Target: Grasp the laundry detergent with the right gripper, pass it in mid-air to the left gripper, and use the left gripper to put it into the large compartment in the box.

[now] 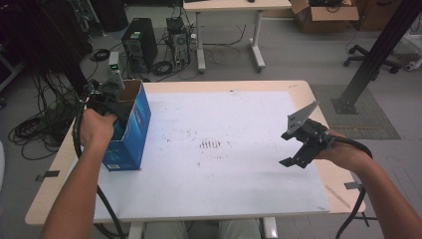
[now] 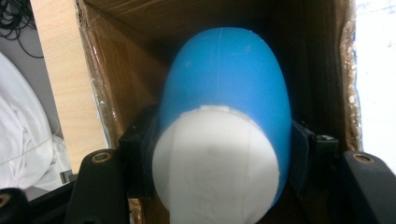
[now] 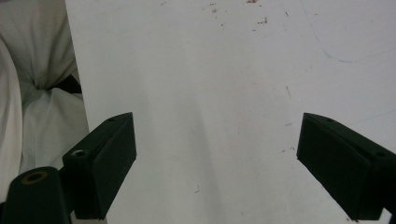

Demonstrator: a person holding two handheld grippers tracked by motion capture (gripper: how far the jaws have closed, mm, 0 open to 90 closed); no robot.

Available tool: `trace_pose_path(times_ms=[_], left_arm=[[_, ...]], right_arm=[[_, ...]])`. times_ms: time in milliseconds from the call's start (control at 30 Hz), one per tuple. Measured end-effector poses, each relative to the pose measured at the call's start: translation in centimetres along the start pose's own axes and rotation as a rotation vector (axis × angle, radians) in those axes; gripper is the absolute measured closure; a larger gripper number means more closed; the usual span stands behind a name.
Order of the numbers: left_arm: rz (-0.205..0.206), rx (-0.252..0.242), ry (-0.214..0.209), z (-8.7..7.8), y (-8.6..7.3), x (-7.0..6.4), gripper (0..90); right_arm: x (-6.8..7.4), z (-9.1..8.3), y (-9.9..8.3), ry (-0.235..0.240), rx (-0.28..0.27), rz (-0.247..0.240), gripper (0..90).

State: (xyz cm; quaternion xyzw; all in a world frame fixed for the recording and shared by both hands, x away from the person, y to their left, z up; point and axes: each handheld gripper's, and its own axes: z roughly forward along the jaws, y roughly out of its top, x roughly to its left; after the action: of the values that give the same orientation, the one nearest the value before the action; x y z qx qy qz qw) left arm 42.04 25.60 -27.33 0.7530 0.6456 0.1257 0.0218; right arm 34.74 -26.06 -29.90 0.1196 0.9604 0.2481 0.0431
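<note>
Left gripper view, left gripper (image 2: 219,154) clamping blue-white bottle (image 2: 224,112)

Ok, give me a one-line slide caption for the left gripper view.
Left tool gripping a blue and white bottle inside an open cardboard box.

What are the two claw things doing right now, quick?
Left gripper: shut on a blue and white bottle, inside the cardboard box.
Right gripper: open, holding nothing, above the white table sheet.
</note>
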Motion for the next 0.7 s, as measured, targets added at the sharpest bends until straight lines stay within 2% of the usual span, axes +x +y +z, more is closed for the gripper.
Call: trace_pose_path(times_ms=[233, 300, 500, 700], left_arm=[[-0.001, -0.006, -0.012, 0.0, -0.1, 0.2, 37.4], [-0.003, -0.011, -0.019, -0.1, -0.2, 0.3, 34.6], [0.007, -0.027, -0.043, -1.0, -0.3, 0.3, 32.7], [0.015, -0.041, -0.042, -2.3, -0.3, 0.3, 31.0]], right_arm=[[0.0, 0.4, 0.0, 0.006, 0.004, -0.001, 11.5], [0.0, 0.4, 0.0, 0.007, 0.004, -0.004, 11.5], [0.1, 0.4, 0.2, 0.005, 0.005, -0.005, 11.5], [0.3, 0.2, 0.2, 0.002, 0.002, -0.009, 11.3]])
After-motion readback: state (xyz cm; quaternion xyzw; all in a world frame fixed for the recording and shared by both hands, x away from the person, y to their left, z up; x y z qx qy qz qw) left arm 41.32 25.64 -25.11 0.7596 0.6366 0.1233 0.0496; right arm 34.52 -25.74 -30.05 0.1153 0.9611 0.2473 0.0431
